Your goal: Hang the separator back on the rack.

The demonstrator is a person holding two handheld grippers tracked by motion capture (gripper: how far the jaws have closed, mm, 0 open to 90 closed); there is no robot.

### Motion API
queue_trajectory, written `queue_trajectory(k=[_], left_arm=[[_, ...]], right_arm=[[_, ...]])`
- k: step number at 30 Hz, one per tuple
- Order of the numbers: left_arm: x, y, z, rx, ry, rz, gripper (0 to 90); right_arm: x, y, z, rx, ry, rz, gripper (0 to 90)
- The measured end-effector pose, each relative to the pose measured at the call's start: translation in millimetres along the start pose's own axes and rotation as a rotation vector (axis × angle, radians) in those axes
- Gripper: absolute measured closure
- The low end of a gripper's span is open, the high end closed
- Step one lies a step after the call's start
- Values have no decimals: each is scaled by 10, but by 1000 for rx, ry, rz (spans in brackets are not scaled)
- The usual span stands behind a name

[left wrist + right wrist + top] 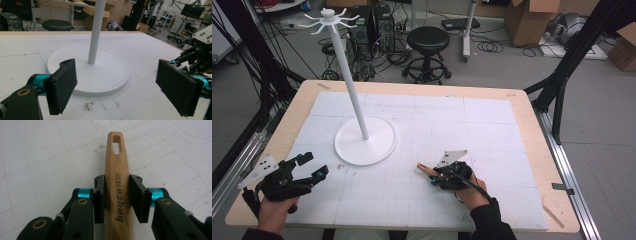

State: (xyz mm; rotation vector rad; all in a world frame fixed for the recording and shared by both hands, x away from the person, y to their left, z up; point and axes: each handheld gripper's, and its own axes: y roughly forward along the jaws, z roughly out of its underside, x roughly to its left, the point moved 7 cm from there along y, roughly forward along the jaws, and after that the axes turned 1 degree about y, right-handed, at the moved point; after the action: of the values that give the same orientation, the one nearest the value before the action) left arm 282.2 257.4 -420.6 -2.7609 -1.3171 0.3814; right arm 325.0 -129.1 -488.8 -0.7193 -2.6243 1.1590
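- High view: the white stand (365,141), a round base with a tall thin pole topped by a ring of hooks, sits on the white gridded mat (422,200) that covers the table (532,135). The left gripper (314,166) rests in front of the stand's base and off to its left, held by the person's left hand (274,212); its 2 jaws are spread wide with nothing between them. The right gripper (433,176) lies in front of the stand and to its right, near the mat's front part, held by the right hand (472,195). A wooden handle (427,169) sticks out from its jaws, pointing toward the stand's base and lying low on the mat.
- Left gripper view: both black pads stand far apart, empty, facing the stand's base (100,75) and pole. The other gripper shows beyond the stand's right side.
- Right gripper view: the wooden handle (117,182) runs straight out between the 2 pads, its slotted end farthest from the gripper. The left pad is against the wood; the right pad is against it too or a hair off, I cannot tell which. Dark lettering is printed along the handle.
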Motion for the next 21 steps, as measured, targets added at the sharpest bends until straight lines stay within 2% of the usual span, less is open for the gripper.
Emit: queue_trajectory(k=[4,7,10,18,21], left_arm=[[3,-3,-1,0,-1,0,175],[5,-5,-1,0,-3,-2,175],[4,-5,-1,-1,-2,-1,175],[-1,-7,-2,0,1,0,175],[-12,-3,-5,-1,5,1,174]], right_arm=[[20,-9,-4,0,10,1,664],[8,-63,-37,-36,28,-8,665],[-5,-142,-83,-95,52,-22,665],[5,-356,-190,-213,88,-57,669],[71,-449,-279,-278,91,-98,669]])
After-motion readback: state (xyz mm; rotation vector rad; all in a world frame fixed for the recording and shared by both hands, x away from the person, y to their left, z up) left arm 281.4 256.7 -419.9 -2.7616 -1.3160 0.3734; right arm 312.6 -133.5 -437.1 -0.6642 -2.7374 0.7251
